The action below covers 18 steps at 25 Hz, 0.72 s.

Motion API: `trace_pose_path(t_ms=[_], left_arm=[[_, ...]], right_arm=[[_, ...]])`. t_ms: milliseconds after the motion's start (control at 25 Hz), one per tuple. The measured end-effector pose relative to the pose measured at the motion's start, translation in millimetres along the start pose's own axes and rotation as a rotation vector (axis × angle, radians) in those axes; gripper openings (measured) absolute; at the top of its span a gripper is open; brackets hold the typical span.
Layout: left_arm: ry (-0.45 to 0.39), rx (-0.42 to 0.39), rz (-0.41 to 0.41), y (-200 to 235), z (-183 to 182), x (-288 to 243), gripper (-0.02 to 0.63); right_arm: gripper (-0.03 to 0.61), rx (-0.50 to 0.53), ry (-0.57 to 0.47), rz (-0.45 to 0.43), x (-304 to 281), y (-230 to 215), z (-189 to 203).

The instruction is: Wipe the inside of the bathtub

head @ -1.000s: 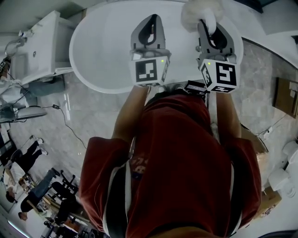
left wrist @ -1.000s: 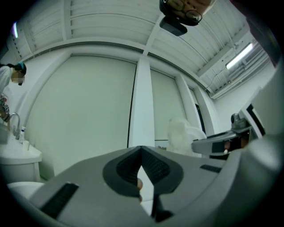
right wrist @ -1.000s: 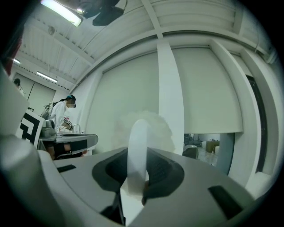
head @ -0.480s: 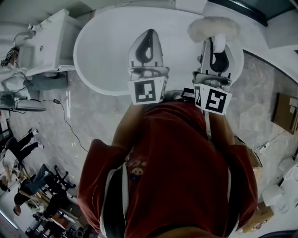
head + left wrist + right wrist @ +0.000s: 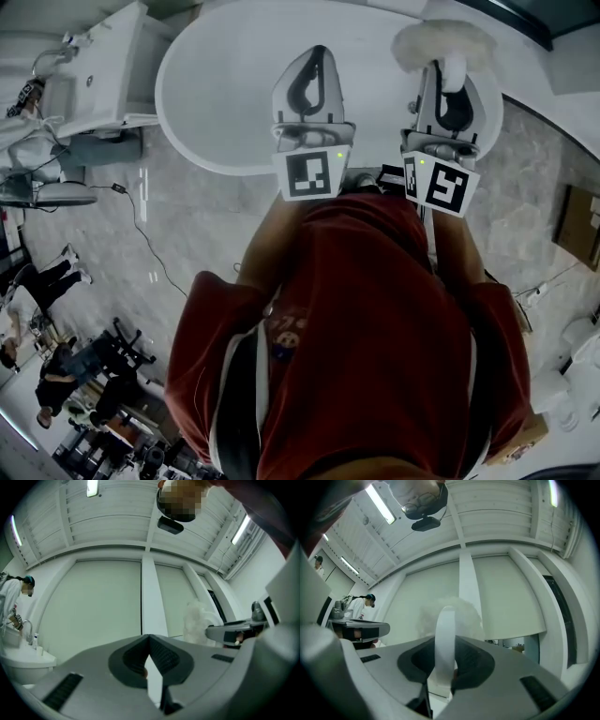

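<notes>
A white oval bathtub [image 5: 225,84] fills the top of the head view. My left gripper [image 5: 317,54] hangs over its near rim, shut, with nothing between its jaws [image 5: 150,656]. My right gripper [image 5: 452,73] is level with it on the right, shut on the white handle [image 5: 445,639] of a fluffy white duster [image 5: 441,42]. The duster's head [image 5: 464,613] sticks out past the fingertips, over the tub's right end. Both gripper views face walls and ceiling, so the tub's inside is hidden in them.
A white washbasin unit [image 5: 84,84] stands left of the tub. A black cable [image 5: 141,234] trails over the marble floor. People [image 5: 56,375] stand at the lower left. Cardboard [image 5: 577,206] and white fixtures [image 5: 581,356] lie at the right.
The duster's head, cut off at the top edge a second ago, now shows whole. Both grippers stay shut and side by side over the tub's near rim.
</notes>
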<state>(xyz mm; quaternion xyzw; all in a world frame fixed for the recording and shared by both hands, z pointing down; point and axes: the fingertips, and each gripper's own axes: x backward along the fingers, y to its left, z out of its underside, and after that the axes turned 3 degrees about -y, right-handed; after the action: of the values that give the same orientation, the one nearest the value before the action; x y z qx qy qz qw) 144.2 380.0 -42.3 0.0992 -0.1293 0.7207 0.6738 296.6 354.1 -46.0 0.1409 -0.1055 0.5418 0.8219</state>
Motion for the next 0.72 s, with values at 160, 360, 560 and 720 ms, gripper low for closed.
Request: trace_pose_path(t_ms=[160, 360, 560, 720], left_arm=[[-0.006, 0.008, 0.001, -12, 2, 1, 0.015], [-0.002, 0.002, 0.004, -13, 3, 1, 0.015], [-0.008, 0.011, -0.004, -13, 4, 2, 0.015], [-0.008, 0.009, -0.003, -13, 4, 1, 0.015]], right_arm=[[0.092, 0.008, -0.002, -0.013, 2, -7, 1], [0.092, 0.012, -0.004, -0.019, 2, -6, 1], [0.092, 0.016, -0.007, -0.025, 3, -7, 2], [0.092, 0.010, -0.004, -0.027, 3, -6, 4]])
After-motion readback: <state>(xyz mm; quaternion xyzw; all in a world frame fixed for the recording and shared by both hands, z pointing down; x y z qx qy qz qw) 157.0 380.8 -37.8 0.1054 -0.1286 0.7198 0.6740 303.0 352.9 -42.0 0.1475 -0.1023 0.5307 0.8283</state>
